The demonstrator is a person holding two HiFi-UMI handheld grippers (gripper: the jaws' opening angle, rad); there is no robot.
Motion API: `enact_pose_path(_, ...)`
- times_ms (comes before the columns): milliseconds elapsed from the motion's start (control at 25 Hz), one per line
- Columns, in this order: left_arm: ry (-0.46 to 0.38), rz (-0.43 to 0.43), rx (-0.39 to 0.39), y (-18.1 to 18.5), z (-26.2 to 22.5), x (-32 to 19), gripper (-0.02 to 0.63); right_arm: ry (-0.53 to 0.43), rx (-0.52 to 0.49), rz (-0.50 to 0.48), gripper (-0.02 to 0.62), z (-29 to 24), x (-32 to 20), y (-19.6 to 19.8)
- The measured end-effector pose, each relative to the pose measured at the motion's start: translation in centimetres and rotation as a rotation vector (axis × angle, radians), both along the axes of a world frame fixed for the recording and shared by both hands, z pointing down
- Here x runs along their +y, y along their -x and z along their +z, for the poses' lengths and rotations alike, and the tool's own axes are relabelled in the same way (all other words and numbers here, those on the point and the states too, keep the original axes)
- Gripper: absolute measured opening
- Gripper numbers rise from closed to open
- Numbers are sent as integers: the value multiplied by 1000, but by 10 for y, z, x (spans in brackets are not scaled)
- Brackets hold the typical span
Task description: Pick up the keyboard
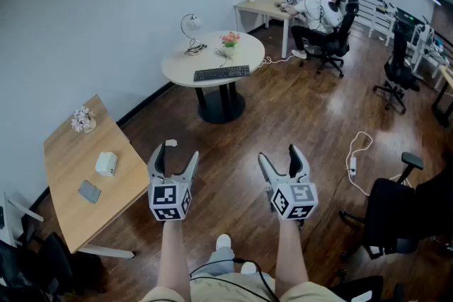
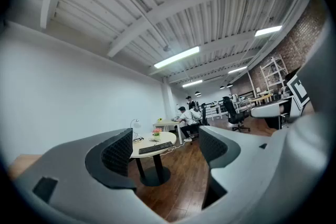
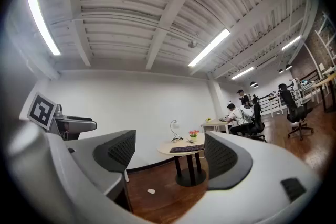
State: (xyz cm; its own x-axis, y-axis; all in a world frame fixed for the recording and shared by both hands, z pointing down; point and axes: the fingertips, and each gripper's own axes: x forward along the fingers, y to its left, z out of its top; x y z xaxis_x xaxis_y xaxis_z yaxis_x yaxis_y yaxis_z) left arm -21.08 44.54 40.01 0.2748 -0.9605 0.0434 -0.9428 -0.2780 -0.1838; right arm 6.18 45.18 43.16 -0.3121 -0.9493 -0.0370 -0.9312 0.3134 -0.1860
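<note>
A black keyboard (image 1: 221, 73) lies on a round white table (image 1: 185, 70) across the room, well ahead of both grippers. It shows between the jaws as the keyboard (image 2: 155, 148) in the left gripper view and the keyboard (image 3: 186, 148) in the right gripper view. My left gripper (image 1: 175, 158) and right gripper (image 1: 280, 160) are held level side by side over the wood floor, both open with nothing between their fingers.
On the round table stand a lamp (image 1: 190, 28) and a small flower pot (image 1: 229, 42). A wooden desk (image 1: 78, 177) runs along the left wall. People sit at a far desk (image 1: 270, 8). Office chairs (image 1: 396, 212) and a floor cable (image 1: 357, 151) are at the right.
</note>
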Motion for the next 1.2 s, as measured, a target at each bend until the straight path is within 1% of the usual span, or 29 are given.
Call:
enact_pose_path(120,8,42,-8,-15,12,-33,385,0,-14,14,417,5,-20,-6)
enact_pose_path(240,14,56,33,-24,23,-71,385,16,31,8,417,13,-49,-11)
enact_pose_path(320,16,70,56,-32,25,-96,385,24,44,26,417,14,-73,-23)
enact_pose_path(440,5,98,61,-34,21,-140,385,17,49,48,417,-2,-115,-32)
enact_pose_path(520,-4,99,61,-22,16,-173,385,3,78,38,417,-18,-145,-22)
enact_pose_path(680,-34,72,122,7,4,-239,385,-34,134,-4,417,-42,-213,9)
enact_pose_path(800,-40,59,131,26,4,-279,385,-52,152,-64,417,-46,-256,41)
enact_pose_path(920,-25,32,149,47,12,-310,385,-60,189,-114,417,-43,-285,69)
enact_pose_path(960,-18,21,159,53,16,-319,371,-59,202,-129,417,-40,-293,76)
enact_pose_path(1080,8,21,158,55,29,-336,365,-30,220,-167,417,-26,-314,85)
enact_pose_path(1200,13,38,138,44,35,-352,365,-15,169,-163,417,-23,-338,77)
